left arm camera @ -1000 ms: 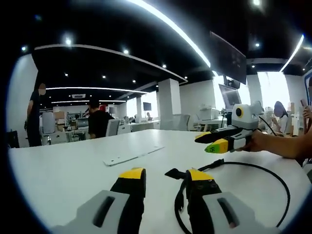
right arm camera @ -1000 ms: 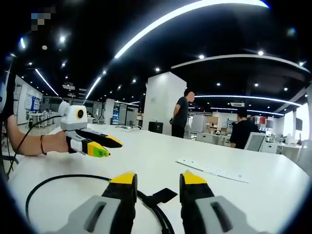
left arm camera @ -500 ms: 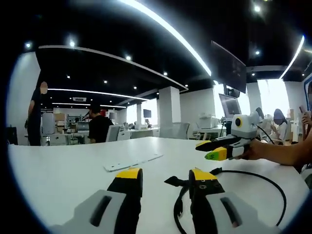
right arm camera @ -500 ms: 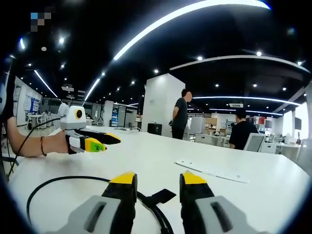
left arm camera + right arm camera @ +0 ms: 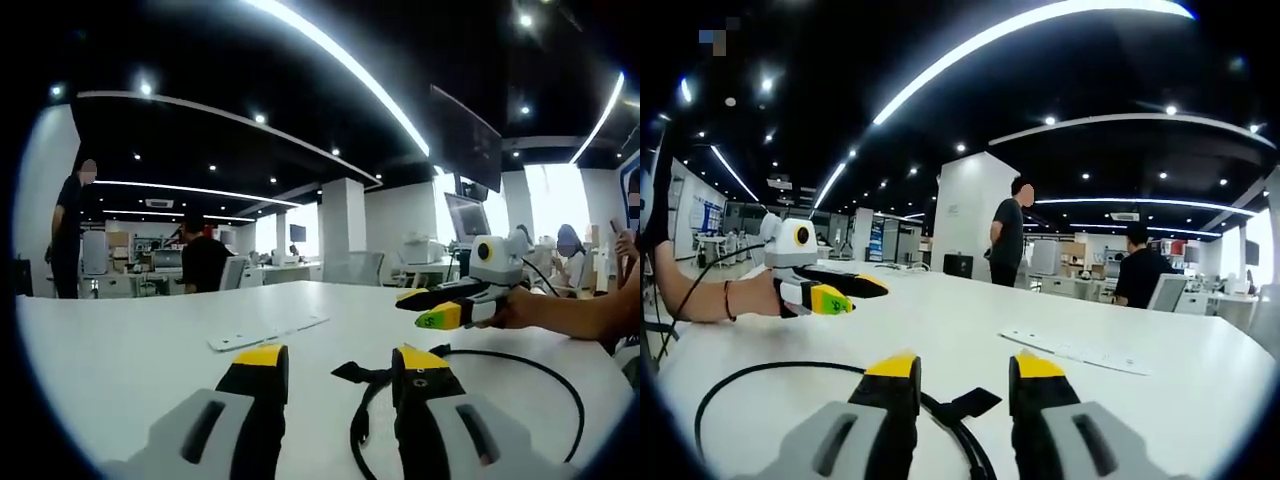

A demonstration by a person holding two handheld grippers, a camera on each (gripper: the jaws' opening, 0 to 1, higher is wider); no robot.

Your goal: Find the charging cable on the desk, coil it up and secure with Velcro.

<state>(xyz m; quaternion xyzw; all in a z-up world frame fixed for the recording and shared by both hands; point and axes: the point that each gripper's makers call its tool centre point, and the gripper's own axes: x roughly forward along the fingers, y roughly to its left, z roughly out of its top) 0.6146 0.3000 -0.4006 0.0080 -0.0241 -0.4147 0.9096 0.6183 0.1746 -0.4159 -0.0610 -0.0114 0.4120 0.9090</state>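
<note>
Left gripper: I am holding my jaws apart above the desk, gripping nothing
Right gripper: my jaws are standing apart too, hovering over the strap
Cable: black, lying on the desk in a loose loop, passing under my right jaws
Velcro: black strap lying between my right jaws
Plate: flat white strip lying farther out on the desk

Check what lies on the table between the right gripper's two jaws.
In the right gripper view, the black cable runs there with its Velcro strap sticking out, between the open jaws of the right gripper, on the white table.
</note>
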